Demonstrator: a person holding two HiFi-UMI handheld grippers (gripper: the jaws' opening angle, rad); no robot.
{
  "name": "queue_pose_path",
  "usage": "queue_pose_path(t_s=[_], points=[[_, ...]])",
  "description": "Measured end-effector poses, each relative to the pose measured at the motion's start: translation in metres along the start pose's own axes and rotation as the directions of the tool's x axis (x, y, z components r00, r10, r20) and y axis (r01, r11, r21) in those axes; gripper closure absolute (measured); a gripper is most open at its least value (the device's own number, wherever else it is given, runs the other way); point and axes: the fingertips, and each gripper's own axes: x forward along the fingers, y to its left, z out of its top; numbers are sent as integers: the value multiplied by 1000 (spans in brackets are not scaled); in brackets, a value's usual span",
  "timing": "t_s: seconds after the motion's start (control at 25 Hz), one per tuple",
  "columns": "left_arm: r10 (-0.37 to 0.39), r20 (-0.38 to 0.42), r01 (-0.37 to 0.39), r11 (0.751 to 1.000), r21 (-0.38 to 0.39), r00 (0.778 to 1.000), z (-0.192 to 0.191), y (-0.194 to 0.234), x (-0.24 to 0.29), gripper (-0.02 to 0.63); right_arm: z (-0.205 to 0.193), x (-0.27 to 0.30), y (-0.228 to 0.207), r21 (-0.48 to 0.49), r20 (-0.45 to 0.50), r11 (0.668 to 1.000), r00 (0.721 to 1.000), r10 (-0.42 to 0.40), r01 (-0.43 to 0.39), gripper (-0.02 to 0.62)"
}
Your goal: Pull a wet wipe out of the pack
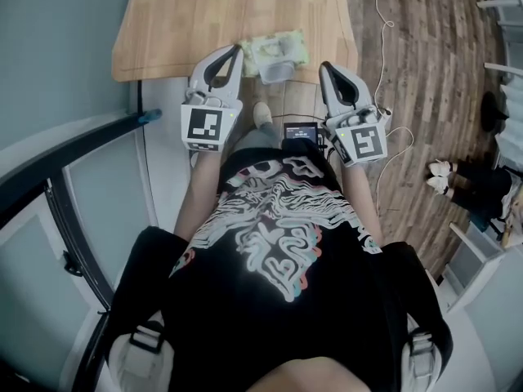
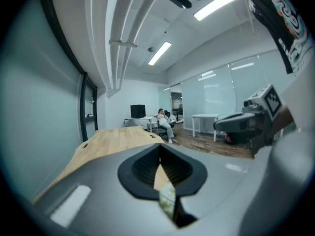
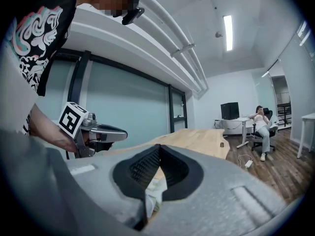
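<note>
The wet wipe pack, pale green with a white flap, lies at the near edge of the wooden table. My left gripper is shut and empty, its tip just left of the pack. The right gripper is also shut and empty, a little to the right of the pack and nearer me. In the left gripper view the shut gripper frames a sliver of the pack below the tips. The right gripper view shows the shut gripper with the pack behind its gap.
A glass partition with a dark frame runs along the left. A white cable and a pair of shoes lie on the wooden floor at right. A small device hangs at my chest. A person sits in an office chair far off.
</note>
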Motion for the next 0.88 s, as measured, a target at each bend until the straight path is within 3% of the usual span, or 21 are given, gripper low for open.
queue_pose_path(t_s=[0.16,0.36,0.64,0.88], points=[[-39,-3,39,999,14,999,-2,6,12,617,9,16,7,-13,37,999,999,37,-36,597],[-94,-48,100,987,127,994,-8,-6,21,616,16,26,9,-4,51,999,998,48,-48,595],[-70,-14,71,993,98,997,5,2,16,615,25,28,7,-13,74,999,996,48,-47,595],[-61,-69,69,990,124,996,-5,0,24,616,17,34,2,-12,47,998,997,66,-66,595]])
